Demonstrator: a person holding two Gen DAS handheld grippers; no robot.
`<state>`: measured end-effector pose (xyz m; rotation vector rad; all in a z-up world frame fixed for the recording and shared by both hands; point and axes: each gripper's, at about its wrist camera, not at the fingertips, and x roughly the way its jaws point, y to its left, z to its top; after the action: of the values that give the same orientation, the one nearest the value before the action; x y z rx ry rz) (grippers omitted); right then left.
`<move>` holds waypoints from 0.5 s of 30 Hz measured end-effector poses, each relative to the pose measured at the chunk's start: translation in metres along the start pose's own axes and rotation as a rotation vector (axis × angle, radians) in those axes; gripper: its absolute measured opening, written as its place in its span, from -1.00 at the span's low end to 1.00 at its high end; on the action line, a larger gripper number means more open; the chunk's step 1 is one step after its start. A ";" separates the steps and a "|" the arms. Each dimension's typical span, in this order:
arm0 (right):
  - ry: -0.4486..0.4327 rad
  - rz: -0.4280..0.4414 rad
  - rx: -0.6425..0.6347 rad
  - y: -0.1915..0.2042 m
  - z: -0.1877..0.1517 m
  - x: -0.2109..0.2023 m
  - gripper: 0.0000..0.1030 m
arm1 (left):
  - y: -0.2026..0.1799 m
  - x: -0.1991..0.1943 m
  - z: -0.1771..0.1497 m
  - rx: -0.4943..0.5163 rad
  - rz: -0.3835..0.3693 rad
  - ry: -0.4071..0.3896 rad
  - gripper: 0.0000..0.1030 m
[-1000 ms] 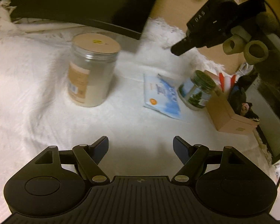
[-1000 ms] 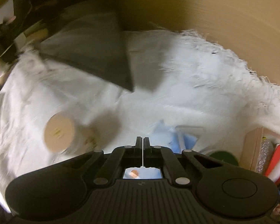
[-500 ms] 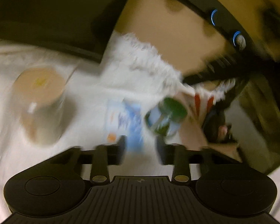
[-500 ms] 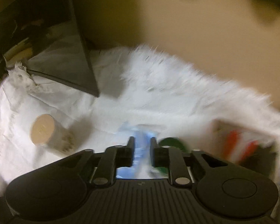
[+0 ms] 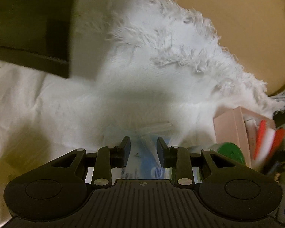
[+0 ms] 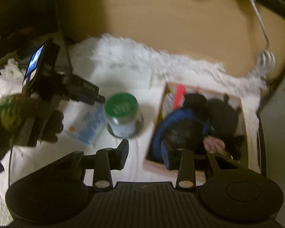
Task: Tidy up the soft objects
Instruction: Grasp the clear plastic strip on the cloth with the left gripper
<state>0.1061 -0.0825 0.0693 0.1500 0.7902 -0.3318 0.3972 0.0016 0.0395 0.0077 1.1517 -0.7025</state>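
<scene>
1. The left tool hangs over the blue-and-white soft packet, which lies flat on the white fringed cloth covering the bench. Its jaws stand narrowly apart with the packet's blurred top edge between them; whether the pads actually press on it cannot be told.
2. Just right of the packet stands a green-lidded glass jar, touching or nearly touching it. A good pick-up would come in from the packet's free side, so the jar is not knocked.
3. The right tool is opening with nothing between its jaws. It hovers above the near-left rim of the pink box, which already holds a blue-and-black soft item and red-and-white things.
4. The step in hand appears to be moving the packet into the box. Lifting it flat and clear of the jar, then lowering it into the box's open space, should avoid snagging the fringe.
</scene>
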 end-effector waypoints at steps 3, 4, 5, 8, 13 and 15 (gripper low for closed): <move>0.024 -0.014 0.014 -0.005 -0.012 0.004 -0.29 | -0.012 0.012 0.002 0.036 0.030 -0.019 -0.34; 0.031 -0.018 0.018 -0.006 -0.015 0.005 -0.29 | -0.016 0.017 0.003 0.048 0.041 -0.021 -0.35; 0.039 -0.021 0.020 -0.007 -0.018 0.006 -0.29 | -0.020 0.021 0.004 0.063 0.053 -0.024 -0.36; 0.054 -0.027 0.023 -0.005 -0.023 0.009 -0.29 | -0.033 0.030 0.004 0.134 0.095 -0.041 -0.38; 0.050 -0.028 0.008 -0.003 -0.027 0.005 -0.29 | -0.030 0.035 0.006 0.144 0.070 -0.022 -0.39; 0.047 -0.031 0.011 -0.004 -0.027 0.004 -0.29 | -0.030 0.035 0.006 0.169 0.068 -0.019 -0.39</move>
<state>0.0894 -0.0801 0.0476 0.1565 0.8377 -0.3626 0.3943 -0.0414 0.0230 0.1810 1.0662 -0.7363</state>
